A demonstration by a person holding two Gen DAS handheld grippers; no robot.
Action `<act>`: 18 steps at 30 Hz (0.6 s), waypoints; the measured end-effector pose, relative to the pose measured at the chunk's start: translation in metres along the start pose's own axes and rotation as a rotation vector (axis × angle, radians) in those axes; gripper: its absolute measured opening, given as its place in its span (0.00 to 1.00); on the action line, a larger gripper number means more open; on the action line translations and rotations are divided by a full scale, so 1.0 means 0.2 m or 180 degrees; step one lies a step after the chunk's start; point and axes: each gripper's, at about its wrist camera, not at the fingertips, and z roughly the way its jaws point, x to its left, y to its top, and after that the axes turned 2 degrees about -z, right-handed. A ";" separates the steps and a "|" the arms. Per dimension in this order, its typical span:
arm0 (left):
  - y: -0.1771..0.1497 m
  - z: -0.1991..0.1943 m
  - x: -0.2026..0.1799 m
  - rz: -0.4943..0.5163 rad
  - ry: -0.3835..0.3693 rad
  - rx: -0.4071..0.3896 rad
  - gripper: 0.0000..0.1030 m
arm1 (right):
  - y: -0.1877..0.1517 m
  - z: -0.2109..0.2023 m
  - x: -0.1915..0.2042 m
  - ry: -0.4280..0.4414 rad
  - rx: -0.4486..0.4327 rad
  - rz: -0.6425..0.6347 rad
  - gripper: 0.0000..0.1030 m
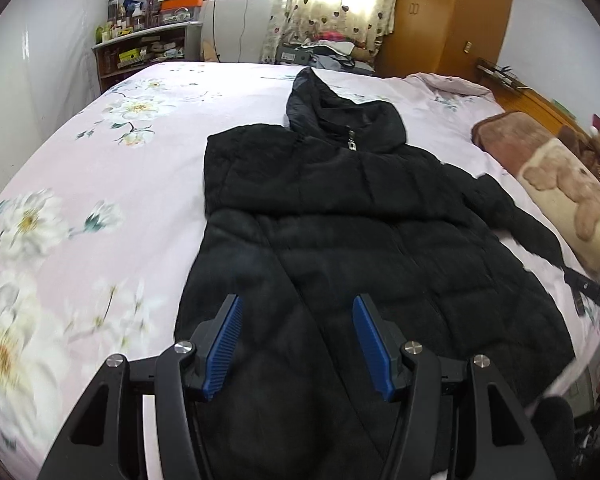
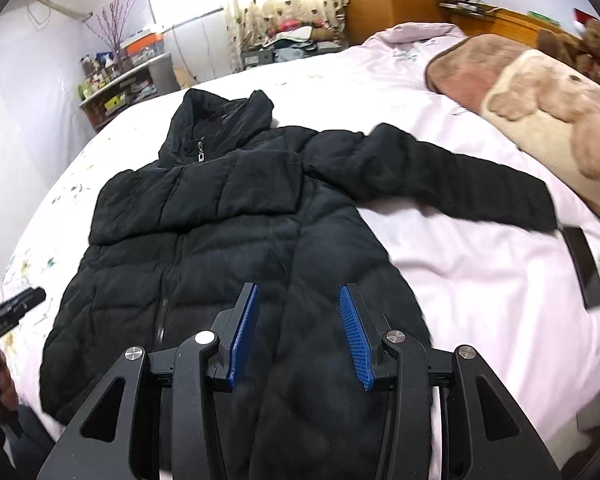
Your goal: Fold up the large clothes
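A black hooded puffer jacket (image 1: pixel 340 208) lies front up on the bed, zipped, hood pointing to the far side. It also shows in the right wrist view (image 2: pixel 220 220). Its left sleeve appears folded in over the body. Its right sleeve (image 2: pixel 460 176) stretches out flat to the right. My left gripper (image 1: pixel 298 308) is open and empty above the jacket's lower left part. My right gripper (image 2: pixel 298 300) is open and empty above the jacket's lower right part.
The bed has a pale pink floral sheet (image 1: pixel 80 184). A brown and cream teddy-bear blanket (image 2: pixel 540 100) lies at the right. A dark flat object (image 2: pixel 584 268) lies on the sheet beyond the sleeve cuff. Shelves (image 1: pixel 148 48) and a wooden wardrobe (image 1: pixel 452 12) stand behind.
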 end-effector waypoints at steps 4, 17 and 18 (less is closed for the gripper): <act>-0.10 -0.11 -0.04 0.0007 -0.0043 0.0038 0.58 | -0.10 -0.16 -0.02 0.0044 -0.0074 0.0040 0.42; -0.12 -0.17 -0.11 0.0027 -0.0054 -0.0022 0.62 | -0.18 -0.23 -0.17 0.0060 -0.0127 0.0277 0.49; -0.11 -0.16 -0.12 0.0036 -0.0058 -0.0018 0.62 | -0.16 -0.21 -0.19 0.0058 -0.0134 0.0308 0.49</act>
